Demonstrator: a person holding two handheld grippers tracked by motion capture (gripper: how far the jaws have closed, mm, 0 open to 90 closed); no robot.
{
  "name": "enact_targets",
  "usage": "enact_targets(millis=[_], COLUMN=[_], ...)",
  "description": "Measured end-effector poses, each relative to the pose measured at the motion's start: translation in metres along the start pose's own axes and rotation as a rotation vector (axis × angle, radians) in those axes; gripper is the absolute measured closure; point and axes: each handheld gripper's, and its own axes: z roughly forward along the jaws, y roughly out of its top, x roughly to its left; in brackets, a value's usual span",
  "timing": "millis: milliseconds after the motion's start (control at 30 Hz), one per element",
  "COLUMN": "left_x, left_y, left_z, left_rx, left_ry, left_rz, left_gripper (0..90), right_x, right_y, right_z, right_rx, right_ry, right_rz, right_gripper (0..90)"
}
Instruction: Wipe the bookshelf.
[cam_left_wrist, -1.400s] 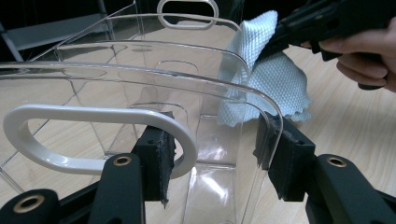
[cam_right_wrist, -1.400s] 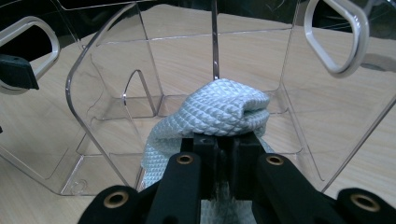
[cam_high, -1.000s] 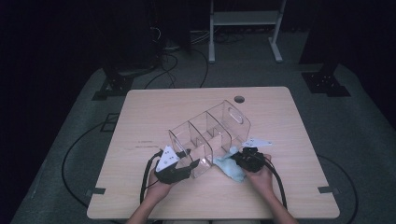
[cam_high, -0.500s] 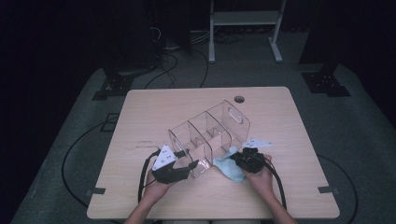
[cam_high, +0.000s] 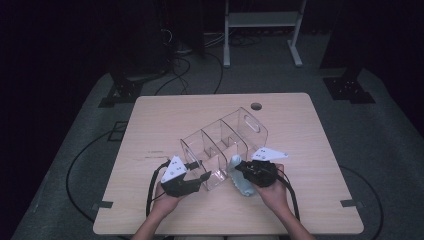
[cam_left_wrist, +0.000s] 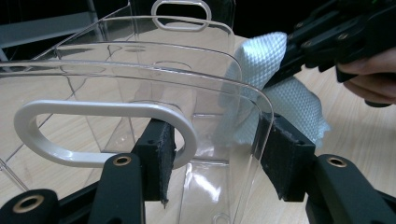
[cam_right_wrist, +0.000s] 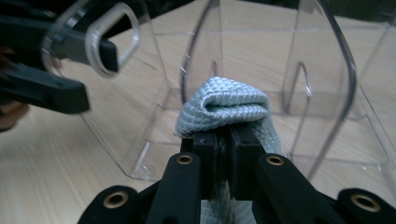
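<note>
Since the earlier frames the right gripper (cam_high: 239, 176) has lifted its cloth (cam_high: 241, 181) a little off the worktop (cam_high: 165, 115) and up along the near side of the clear organiser (cam_high: 222, 145), while the left gripper (cam_high: 202, 176) has kept its place at the organiser's near end.

From the high view, the organiser lies slantwise across the middle of the worktop, its dividers splitting it into compartments, one handle cut-out at the far end and one at the near end. The person's two hands come in from the near edge, each with a gripper and a trailing cable.

Seen from the left gripper view, the left gripper's fingers (cam_left_wrist: 156, 154) straddle the organiser's near end wall (cam_left_wrist: 219, 140): one pad sits at the white-rimmed handle slot (cam_left_wrist: 98, 133), the other at the wall's outer rounded edge. Its fingers have just been opening a little and closing again with that wall between them; whether the pads press on the plastic at this moment I cannot tell.

Looking along the right gripper's fingers (cam_right_wrist: 205, 151), they are pressed together on the pale blue waffle-weave cloth, a folded bulge of it standing above the pads and the rest hanging below. That bulge sits close against the organiser's clear side wall (cam_right_wrist: 154, 116), just beside the first divider. The left gripper view shows the cloth behind the end wall.
</note>
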Motion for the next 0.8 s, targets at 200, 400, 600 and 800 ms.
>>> enact_targets(millis=[200,400,600,800], left_x=[0.000,0.000,0.000,0.000], left_y=[0.000,0.000,0.000,0.000], left_z=[0.000,0.001,0.001,0.001], left_rx=[-0.005,-0.005,-0.002,-0.001], left_ry=[0.000,-0.001,-0.001,0.001], left_rz=[-0.002,0.000,0.002,0.003], left_gripper=[47.6,47.6,47.6,47.6], right_x=[0.007,0.012,0.011,0.009], right_y=[0.015,0.030,0.028,0.018], right_z=[-0.003,-0.006,0.001,0.004], right_rx=[-0.032,-0.046,-0.019,0.001], right_ry=[0.022,0.032,0.027,0.024], right_rz=[-0.012,-0.033,-0.030,-0.016], right_gripper=[83.0,83.0,83.3,83.7])
